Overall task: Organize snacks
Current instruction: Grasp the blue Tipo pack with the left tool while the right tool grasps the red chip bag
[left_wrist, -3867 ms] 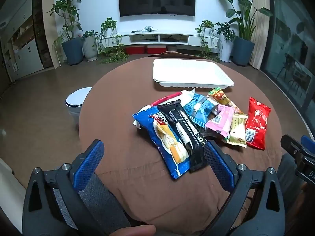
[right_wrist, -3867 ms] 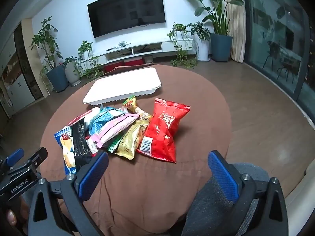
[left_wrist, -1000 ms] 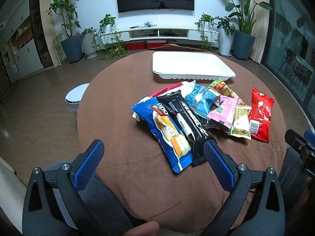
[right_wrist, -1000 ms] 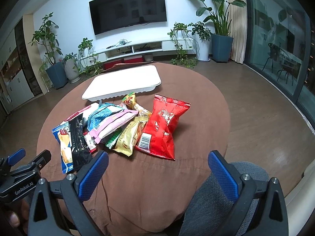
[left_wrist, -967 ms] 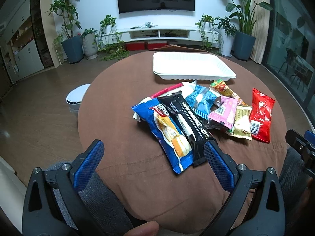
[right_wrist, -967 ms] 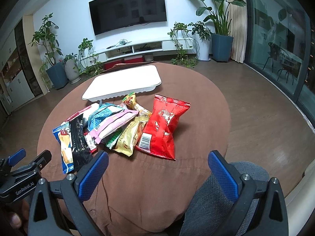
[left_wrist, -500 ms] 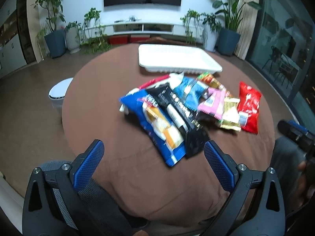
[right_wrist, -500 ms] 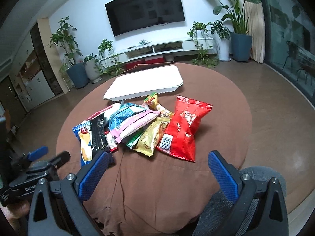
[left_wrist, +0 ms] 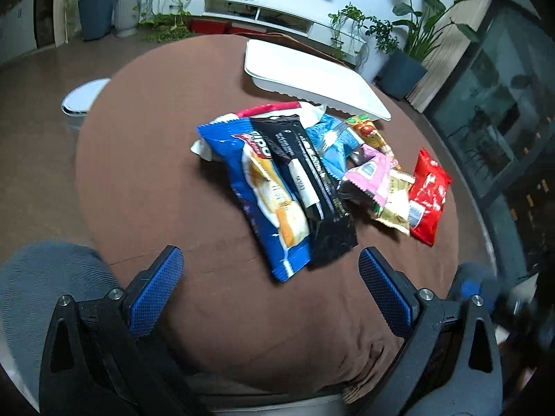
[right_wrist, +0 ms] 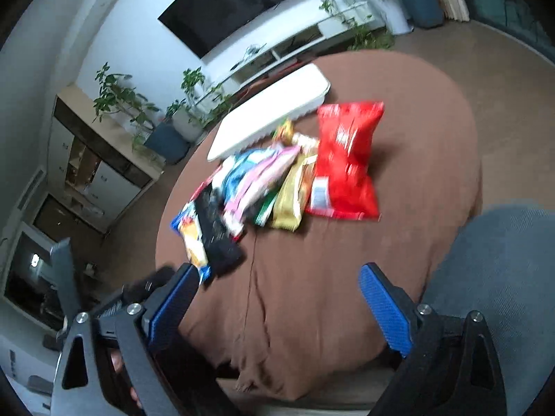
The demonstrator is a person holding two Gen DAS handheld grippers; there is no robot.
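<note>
1. We hold the left gripper (left_wrist: 270, 286) low over the bench (left_wrist: 145, 180), its fingers (left_wrist: 156, 289) wide apart and empty, aimed at the blue packet (left_wrist: 256, 187).
2. The snacks lie heaped just in front of the white tray (left_wrist: 312, 79), likely their destination, still bare.
3. Our right gripper (right_wrist: 277, 298), fingers spread and just narrowing, holds nothing; the red bag (right_wrist: 343, 163) lies near the tray.
</note>
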